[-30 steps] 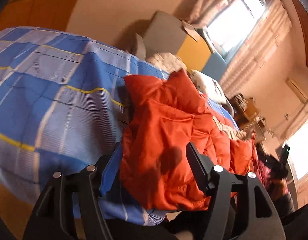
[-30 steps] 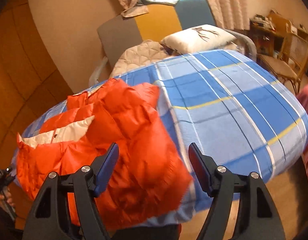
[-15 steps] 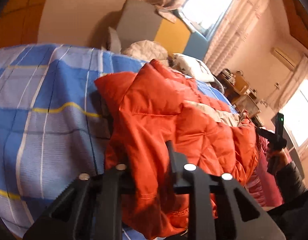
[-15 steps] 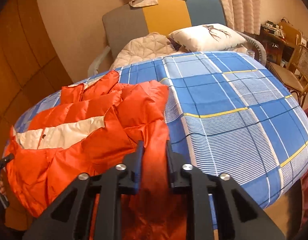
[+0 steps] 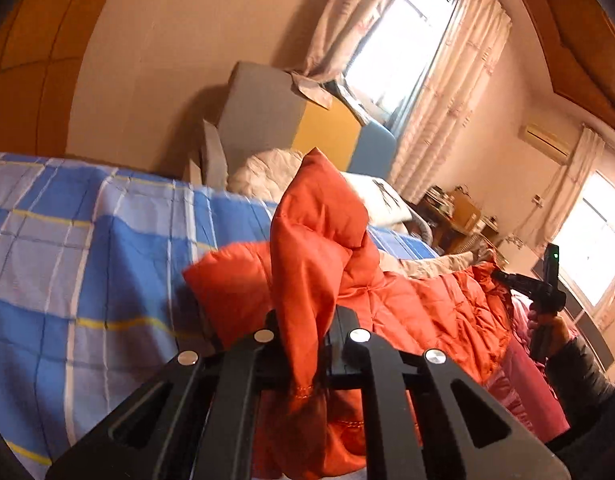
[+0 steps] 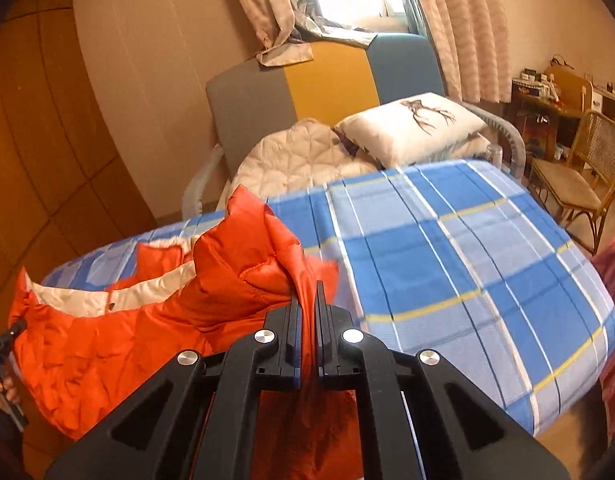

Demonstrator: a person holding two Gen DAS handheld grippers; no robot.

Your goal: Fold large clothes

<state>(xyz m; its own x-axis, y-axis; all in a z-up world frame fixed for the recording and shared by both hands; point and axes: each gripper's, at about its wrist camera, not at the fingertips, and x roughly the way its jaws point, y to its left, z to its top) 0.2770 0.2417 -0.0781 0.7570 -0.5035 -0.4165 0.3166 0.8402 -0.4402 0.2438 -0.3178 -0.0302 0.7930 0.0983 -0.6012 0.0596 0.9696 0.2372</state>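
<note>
An orange puffer jacket with a cream lining lies on a blue plaid bed cover. My left gripper is shut on a fold of the jacket's edge and lifts it into a peak above the bed. In the right wrist view the same jacket spreads to the left on the plaid cover. My right gripper is shut on another part of the jacket's edge and holds it raised. The cream lining shows along the opened side.
A cream quilt and a white pillow lie at the bed's head against a grey, yellow and blue headboard. A rattan chair and a cluttered desk stand at the right. A pink cloth lies beyond the jacket.
Both grippers have closed on the jacket's edge, having been open a second ago. Both have since lifted the cloth up off the bed.
</note>
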